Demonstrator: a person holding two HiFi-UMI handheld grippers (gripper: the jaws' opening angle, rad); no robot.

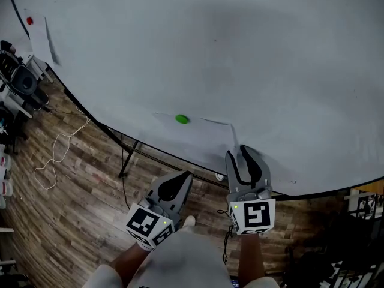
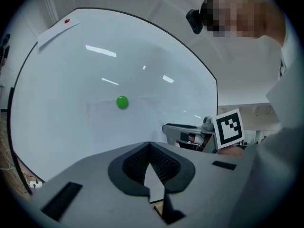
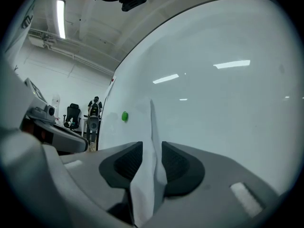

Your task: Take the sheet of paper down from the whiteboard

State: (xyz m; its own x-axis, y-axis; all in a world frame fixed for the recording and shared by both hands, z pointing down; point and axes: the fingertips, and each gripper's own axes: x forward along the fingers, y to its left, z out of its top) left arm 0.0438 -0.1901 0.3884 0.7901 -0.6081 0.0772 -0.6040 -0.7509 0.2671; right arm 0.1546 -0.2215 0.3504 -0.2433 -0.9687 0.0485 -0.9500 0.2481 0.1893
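Note:
A white sheet of paper (image 1: 201, 134) hangs on the whiteboard (image 1: 252, 53), pinned by a green magnet (image 1: 182, 119). Its right edge curls off the board. My right gripper (image 1: 239, 153) is level at that edge with its jaws apart. In the right gripper view the lifted sheet (image 3: 153, 141) runs between the two pads of that gripper (image 3: 152, 148), with the magnet (image 3: 124, 116) beyond. My left gripper (image 1: 180, 182) is shut and empty, lower left of the sheet and off the board. The left gripper view shows its closed jaws (image 2: 150, 148), the magnet (image 2: 122, 102) and the sheet (image 2: 133, 122).
A second sheet (image 1: 43, 38) under a red magnet (image 1: 30, 21) hangs at the board's far left. Below the board are its black stand leg (image 1: 127, 158), a white cable (image 1: 57, 152) on the wooden floor and office chairs (image 1: 24, 80) at the left.

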